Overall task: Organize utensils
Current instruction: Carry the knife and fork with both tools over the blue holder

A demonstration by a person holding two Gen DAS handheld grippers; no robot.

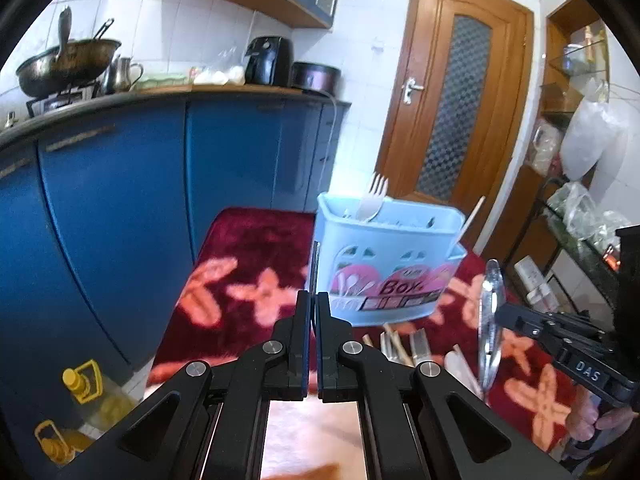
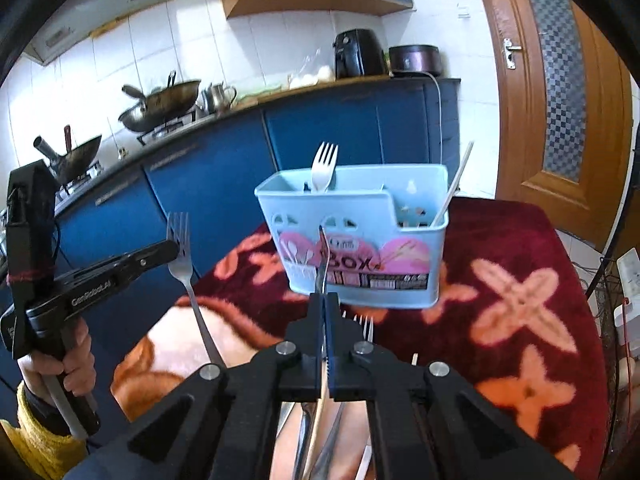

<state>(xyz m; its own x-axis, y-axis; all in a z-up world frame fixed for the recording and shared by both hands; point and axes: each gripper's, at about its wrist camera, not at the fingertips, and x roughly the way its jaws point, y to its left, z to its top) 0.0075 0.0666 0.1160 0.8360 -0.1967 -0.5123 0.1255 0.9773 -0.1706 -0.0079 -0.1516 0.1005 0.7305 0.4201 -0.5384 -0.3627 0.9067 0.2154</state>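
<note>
Two closed grippers before the blue utensil box (image 2: 356, 236): left gripper (image 2: 176, 246) clamps a metal fork (image 2: 182, 258); right gripper (image 2: 325, 300) clamps a metal spoon (image 1: 490, 320), edge-on

Loose utensils (image 2: 320, 432) (partly hidden) lie behind the gripper.

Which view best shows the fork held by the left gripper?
The right wrist view: the metal fork shows tines and handle, clamped in the left gripper. The left wrist view shows it only edge-on, a thin line.
</note>
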